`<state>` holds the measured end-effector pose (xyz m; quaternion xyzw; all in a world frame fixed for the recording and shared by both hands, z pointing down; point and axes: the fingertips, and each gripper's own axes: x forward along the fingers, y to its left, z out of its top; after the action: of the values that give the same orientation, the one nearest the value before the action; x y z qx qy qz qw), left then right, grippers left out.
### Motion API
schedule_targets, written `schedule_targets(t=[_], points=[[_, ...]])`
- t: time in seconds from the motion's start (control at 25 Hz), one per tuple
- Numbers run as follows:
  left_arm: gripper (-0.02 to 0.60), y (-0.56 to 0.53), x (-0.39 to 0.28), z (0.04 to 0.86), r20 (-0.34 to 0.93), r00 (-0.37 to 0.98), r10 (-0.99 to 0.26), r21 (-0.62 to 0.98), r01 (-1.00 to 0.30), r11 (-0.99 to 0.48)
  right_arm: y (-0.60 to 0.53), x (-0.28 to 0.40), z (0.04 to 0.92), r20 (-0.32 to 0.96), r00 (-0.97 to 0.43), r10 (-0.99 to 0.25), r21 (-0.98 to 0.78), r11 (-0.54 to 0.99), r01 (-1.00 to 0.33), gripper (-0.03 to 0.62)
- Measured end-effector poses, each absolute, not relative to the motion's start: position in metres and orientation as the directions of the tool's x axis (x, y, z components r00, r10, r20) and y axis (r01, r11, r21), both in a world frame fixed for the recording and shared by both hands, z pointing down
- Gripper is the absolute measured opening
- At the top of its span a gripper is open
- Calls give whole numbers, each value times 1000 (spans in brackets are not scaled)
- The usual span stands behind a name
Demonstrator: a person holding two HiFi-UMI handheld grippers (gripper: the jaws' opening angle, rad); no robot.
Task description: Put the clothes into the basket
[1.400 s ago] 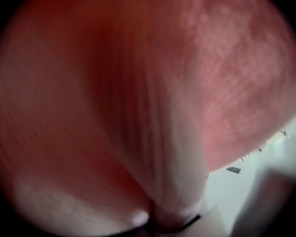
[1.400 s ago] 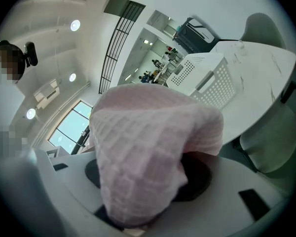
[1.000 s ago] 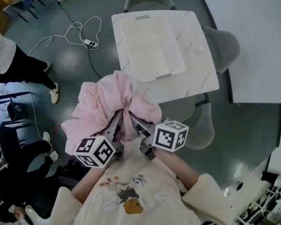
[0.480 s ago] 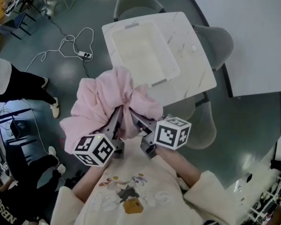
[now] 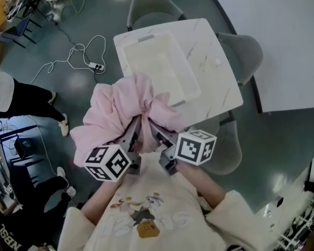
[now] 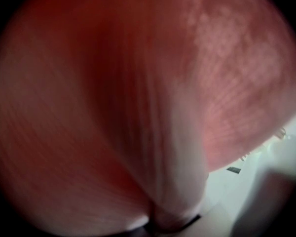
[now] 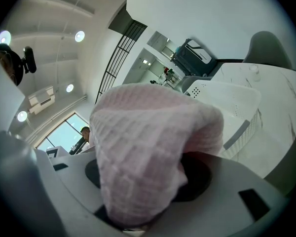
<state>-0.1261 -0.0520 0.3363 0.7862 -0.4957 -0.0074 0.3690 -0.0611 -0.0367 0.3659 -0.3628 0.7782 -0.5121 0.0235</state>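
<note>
The pink garment [image 5: 123,111] is found pinched in a bunch by both the left gripper [image 5: 131,138] and the right gripper [image 5: 155,135], its far fold overlapping the near corner of the basket [image 5: 157,67], which lies directly ahead, lengthwise, on the worktop [image 5: 214,72].

Pale pink waffle-weave cloth [image 5: 120,114]. Plain white basket [image 5: 157,67], far. White table [image 5: 214,72], grey marble veining. Grey chairs [image 5: 152,4], far. Dark grey-green floor [image 5: 282,140]. Black-and-white square markers on white cubes [image 5: 107,162], near. Cream sweater [image 5: 188,229], cartoon print.
</note>
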Motion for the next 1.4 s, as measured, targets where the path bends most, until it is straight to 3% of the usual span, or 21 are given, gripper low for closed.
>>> schedule_targets(t=[0.52, 1.4], points=[[239, -111, -108, 335, 396, 511, -763, 554, -795, -245, -94, -45, 367, 312, -739, -598, -843, 185, -506, 238], [239, -193, -52, 379, 495, 553, -670, 562, -792, -238, -170, 10, 407, 383, -672, -634, -809, 122, -576, 238]])
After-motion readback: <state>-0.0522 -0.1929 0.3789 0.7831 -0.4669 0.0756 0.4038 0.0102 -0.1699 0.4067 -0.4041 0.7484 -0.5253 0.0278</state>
